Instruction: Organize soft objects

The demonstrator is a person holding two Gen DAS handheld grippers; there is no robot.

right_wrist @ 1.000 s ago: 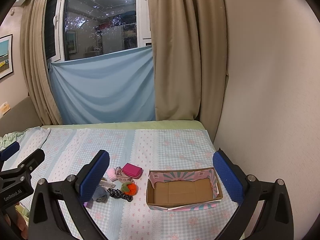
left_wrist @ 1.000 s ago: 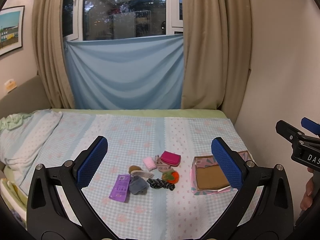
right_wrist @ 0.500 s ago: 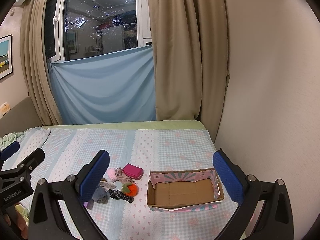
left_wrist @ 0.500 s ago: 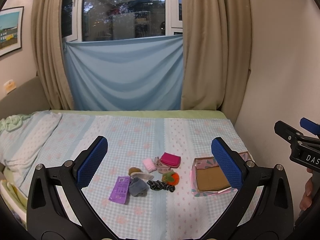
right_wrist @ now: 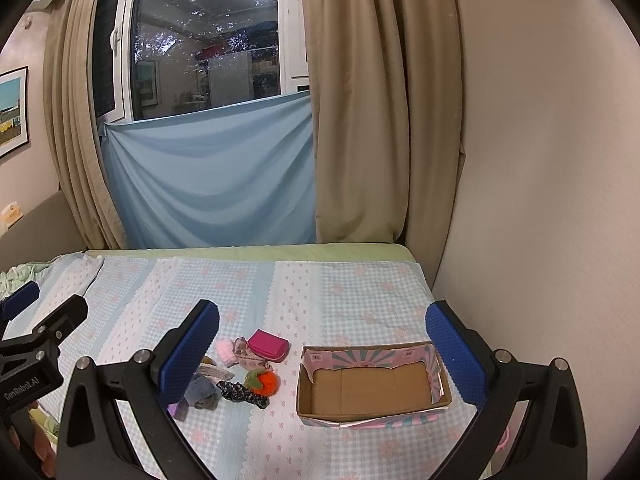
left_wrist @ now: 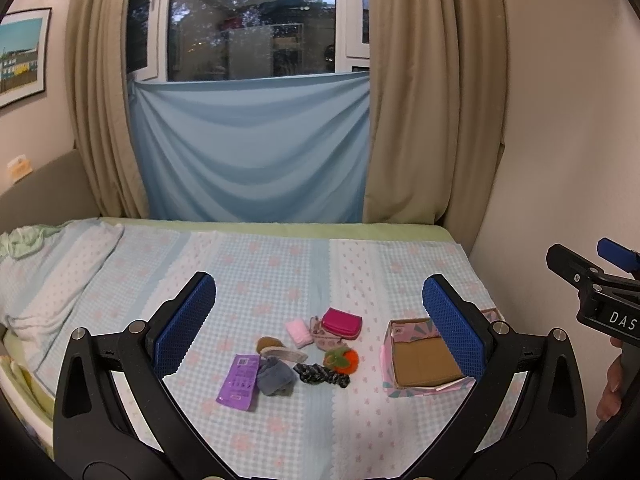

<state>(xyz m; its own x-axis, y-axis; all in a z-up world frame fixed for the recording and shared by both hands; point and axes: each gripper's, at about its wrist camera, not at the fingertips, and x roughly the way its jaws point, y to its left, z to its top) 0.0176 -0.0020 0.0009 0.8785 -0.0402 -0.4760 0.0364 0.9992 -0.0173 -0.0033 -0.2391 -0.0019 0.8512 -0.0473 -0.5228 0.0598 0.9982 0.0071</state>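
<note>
From the left wrist view, the left gripper (left_wrist: 318, 322) hangs above the bed (left_wrist: 280, 272) with its blue pads spread wide and nothing between them. The soft things sit in a loose cluster near the middle of the frame: a magenta pouch (left_wrist: 342, 321) at the cluster's 1 o'clock, a small pink roll (left_wrist: 299, 332) at 11, an orange plush fruit (left_wrist: 342, 360) at 3, a black patterned scrunchie (left_wrist: 322, 374) at 5, a grey knitted piece (left_wrist: 275, 376) at 7 touching a purple packet (left_wrist: 239, 382) at 8. The cardboard box (left_wrist: 420, 364) lies at 3 o'clock from the pile, apart from it and holding nothing. All of these look feather-light and squashy; I judge the pouch best pinched across its middle, the scrunchie by one bunched fold, since it would sag and dangle.

From the right wrist view, the right gripper (right_wrist: 322, 344) is likewise spread and holding nothing, hovering with the box (right_wrist: 372, 412) at about 5 o'clock of centre, its brown floor bare. The pouch (right_wrist: 268, 344) and plush fruit (right_wrist: 264, 382) lie at the box's 9 o'clock. The plush should compress readily, so a deep central squeeze seems safest.
</note>
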